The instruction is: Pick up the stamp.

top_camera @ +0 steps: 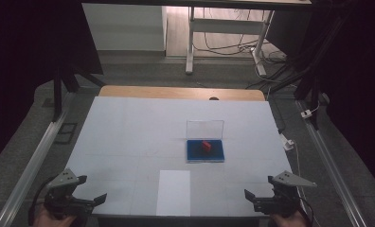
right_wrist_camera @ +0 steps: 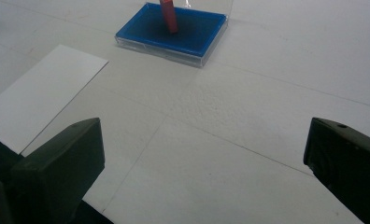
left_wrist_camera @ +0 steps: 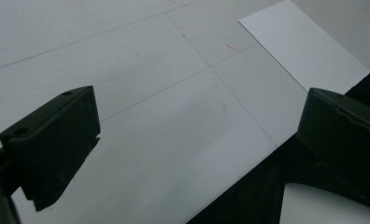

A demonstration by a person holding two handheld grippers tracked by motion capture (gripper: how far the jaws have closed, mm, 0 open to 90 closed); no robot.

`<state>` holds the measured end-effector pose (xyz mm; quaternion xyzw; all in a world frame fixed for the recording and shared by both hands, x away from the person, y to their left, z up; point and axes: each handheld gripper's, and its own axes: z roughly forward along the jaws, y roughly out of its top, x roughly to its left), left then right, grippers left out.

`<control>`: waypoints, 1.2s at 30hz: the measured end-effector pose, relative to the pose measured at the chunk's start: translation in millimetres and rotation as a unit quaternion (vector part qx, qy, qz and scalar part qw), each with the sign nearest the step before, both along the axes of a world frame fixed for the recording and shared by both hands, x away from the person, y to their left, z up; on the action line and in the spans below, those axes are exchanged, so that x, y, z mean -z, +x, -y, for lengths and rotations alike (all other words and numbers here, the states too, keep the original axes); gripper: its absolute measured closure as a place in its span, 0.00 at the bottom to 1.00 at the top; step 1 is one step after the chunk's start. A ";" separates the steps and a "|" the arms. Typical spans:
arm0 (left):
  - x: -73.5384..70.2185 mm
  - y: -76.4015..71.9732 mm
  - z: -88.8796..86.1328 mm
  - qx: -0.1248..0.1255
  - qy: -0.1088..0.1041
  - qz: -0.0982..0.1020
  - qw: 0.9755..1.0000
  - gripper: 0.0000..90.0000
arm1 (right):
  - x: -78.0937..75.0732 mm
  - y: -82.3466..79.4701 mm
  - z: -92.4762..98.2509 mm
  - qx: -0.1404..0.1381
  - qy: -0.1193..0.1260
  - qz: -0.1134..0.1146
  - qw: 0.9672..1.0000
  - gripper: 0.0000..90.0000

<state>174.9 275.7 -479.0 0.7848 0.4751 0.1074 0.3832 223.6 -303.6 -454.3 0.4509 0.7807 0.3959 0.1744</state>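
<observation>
On the tabletop [top_camera: 129,137], the red stamp [top_camera: 206,146] stands upright in the blue tray [top_camera: 195,155], ahead and left of the nearer right claw [top_camera: 261,198]; both right and left claw [top_camera: 84,191] gape empty.

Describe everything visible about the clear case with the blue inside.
The clear case is a shallow rectangular box of what looks like transparent plastic, with a deep blue lining covering its base. Its clear lid stands open, upright along the far edge. A small red piece stands on the blue lining near the middle, slightly tilted. The case lies flat on the white table, right of centre, beyond the white paper sheet. Neither gripper touches it; both are at the near edge.
</observation>
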 end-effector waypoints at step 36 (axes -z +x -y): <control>-0.4 1.6 9.6 0.018 0.016 0.004 1.000 0.00 | -0.9 1.4 -6.7 -0.035 -0.009 -0.010 0.999 0.00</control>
